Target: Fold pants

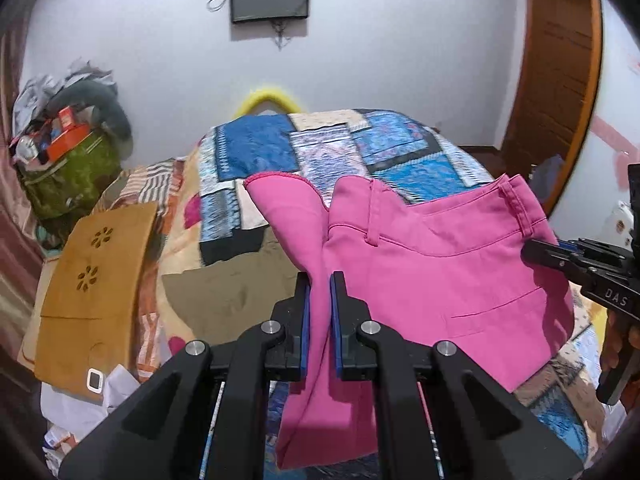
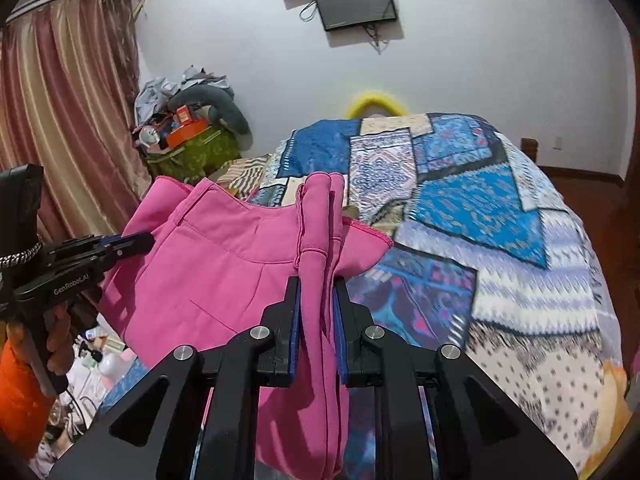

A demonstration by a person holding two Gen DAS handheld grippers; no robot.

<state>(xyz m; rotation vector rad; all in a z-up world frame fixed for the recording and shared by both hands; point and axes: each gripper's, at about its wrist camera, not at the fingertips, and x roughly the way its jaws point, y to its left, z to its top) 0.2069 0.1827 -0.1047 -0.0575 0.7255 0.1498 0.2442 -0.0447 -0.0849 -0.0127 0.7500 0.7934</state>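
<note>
Honestly, both the left gripper (image 1: 320,292) and right gripper (image 2: 316,296) are clamped on the pink pants (image 1: 432,264), held up over the patchwork bedspread (image 2: 480,208). Thin bunched pinches could slip, dropping a corner.

Wide bed (image 2: 560,360) under a patchwork quilt of blue, white and black printed squares (image 2: 472,208), reaching back almost to the pale wall. On the quilt's near left part, a flat olive-khaki cloth (image 1: 228,300). Beside that, toward the left edge, a striped orange and cream sheet (image 1: 160,176), with a folded mustard-brown fabric bearing 2 flower cut-outs (image 1: 92,280) on top.
</note>
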